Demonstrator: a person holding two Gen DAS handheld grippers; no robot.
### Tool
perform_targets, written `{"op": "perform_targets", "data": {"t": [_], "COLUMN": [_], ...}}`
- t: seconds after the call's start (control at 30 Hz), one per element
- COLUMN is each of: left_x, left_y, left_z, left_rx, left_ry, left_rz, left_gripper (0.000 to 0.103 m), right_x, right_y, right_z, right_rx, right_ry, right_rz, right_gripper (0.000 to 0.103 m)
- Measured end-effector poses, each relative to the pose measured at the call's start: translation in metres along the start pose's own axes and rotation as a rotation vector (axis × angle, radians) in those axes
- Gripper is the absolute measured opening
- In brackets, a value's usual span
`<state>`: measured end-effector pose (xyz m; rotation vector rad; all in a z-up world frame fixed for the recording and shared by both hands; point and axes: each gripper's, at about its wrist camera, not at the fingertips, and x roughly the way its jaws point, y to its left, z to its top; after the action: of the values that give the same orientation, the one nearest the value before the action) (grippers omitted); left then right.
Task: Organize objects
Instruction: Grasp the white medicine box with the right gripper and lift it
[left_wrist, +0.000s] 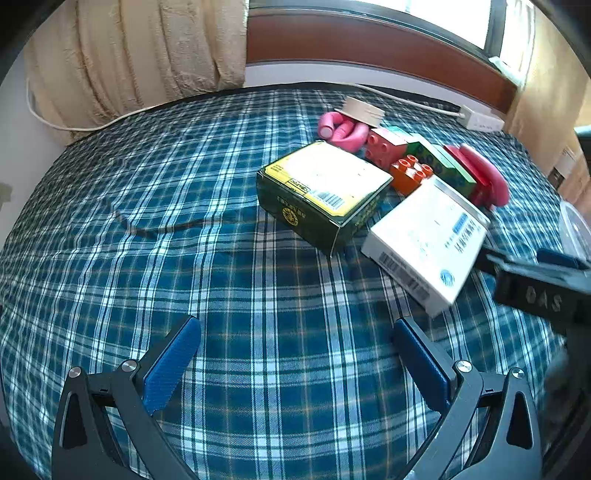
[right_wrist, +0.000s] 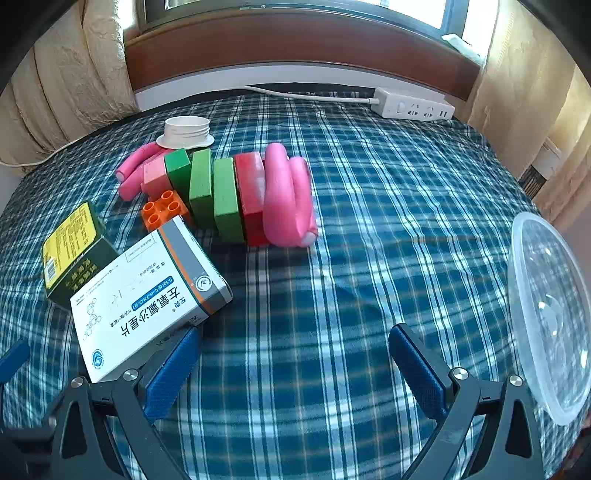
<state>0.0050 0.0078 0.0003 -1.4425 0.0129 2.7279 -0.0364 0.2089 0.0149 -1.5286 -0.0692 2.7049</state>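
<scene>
On a blue plaid cloth lie a dark green and yellow box (left_wrist: 325, 190) (right_wrist: 72, 251), a white medicine box (left_wrist: 428, 240) (right_wrist: 144, 295), an orange brick (left_wrist: 410, 173) (right_wrist: 164, 210), a pink brick (left_wrist: 384, 146) (right_wrist: 159, 177), green and red blocks (right_wrist: 218, 195) in a row, pink foam tubes (right_wrist: 288, 195) (left_wrist: 343, 131) and a white lid (right_wrist: 186, 131). My left gripper (left_wrist: 295, 350) is open and empty, in front of the boxes. My right gripper (right_wrist: 295, 354) is open; its left finger (right_wrist: 173, 365) sits beside the white box's near corner. The right gripper also shows in the left wrist view (left_wrist: 535, 280).
A clear plastic bowl (right_wrist: 550, 314) lies tilted at the right. A white power strip (right_wrist: 413, 105) with its cable lies at the back edge. Cream curtains (left_wrist: 136, 55) hang at the back left; a wooden window sill runs behind.
</scene>
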Motion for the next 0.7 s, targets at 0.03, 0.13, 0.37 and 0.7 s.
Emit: {"op": "perform_targets", "data": {"t": [0.03, 0.13, 0.37, 0.7], "left_x": [-0.001, -0.007, -0.032, -0.038], "left_y": [0.000, 0.002, 0.025, 0.047], "left_z": [0.000, -0.005, -0.009, 0.000], "left_rx": [0.006, 0.031, 0.023, 0.003], "left_ry": [0.000, -0.014, -0.106, -0.108], "left_rz": [-0.004, -0.002, 0.071, 0.102], "left_gripper": [0.103, 0.103, 0.103, 0.103], "right_x": [-0.001, -0.011, -0.029, -0.010], "right_y": [0.000, -0.001, 0.011, 0.046], "right_z": [0.000, 0.000, 0.009, 0.034], "right_rx": [0.005, 0.034, 0.084, 0.160], "right_ry": [-0.004, -0.035, -0.059, -0.005], "right_rz": [-0.007, -0.014, 0.094, 0.121], "right_gripper": [0.103, 0.103, 0.103, 0.103]}}
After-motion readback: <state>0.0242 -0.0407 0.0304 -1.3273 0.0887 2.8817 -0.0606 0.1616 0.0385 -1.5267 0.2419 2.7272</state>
